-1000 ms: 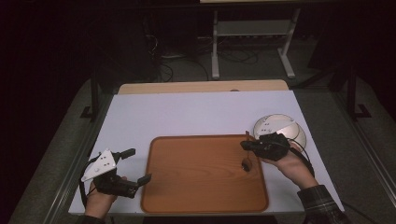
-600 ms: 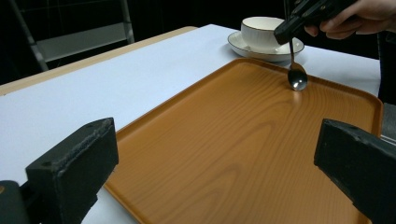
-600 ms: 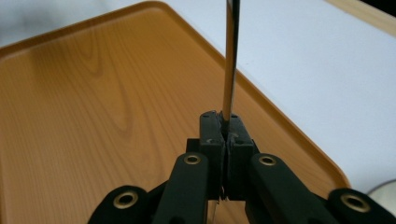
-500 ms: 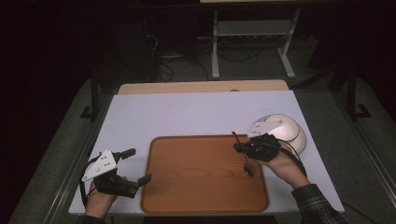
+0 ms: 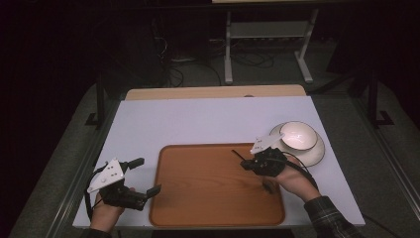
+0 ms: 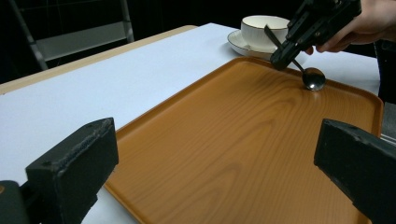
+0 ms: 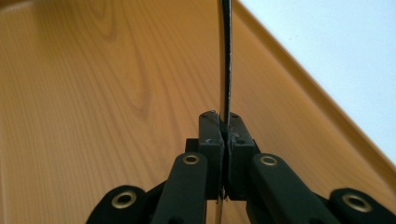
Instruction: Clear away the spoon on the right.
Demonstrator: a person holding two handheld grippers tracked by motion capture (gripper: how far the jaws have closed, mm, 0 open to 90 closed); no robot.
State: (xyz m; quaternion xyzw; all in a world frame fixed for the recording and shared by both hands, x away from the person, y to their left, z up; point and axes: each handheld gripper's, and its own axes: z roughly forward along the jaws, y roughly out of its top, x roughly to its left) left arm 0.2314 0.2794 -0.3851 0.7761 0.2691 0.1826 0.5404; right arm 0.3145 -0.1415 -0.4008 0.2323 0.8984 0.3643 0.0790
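**Spoon coming down onto the tray**

Since a second ago my right gripper (image 5: pixel 246 159) has moved from beside the cup (image 5: pixel 298 135) out over the tray (image 5: pixel 198 218), jaws clamped on the spoon (image 6: pixel 314 78), whose bowl now touches the wood. I should lower the handle flat before letting go. Cup and saucer (image 5: pixel 317 154) sit close behind; my left gripper (image 5: pixel 146 176) waits open beside the tray.

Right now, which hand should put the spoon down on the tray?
Right. Its hand-held gripper is shut on the spoon, whose bowl touches the tray. The left hand-held gripper is open, off the tray's far side.
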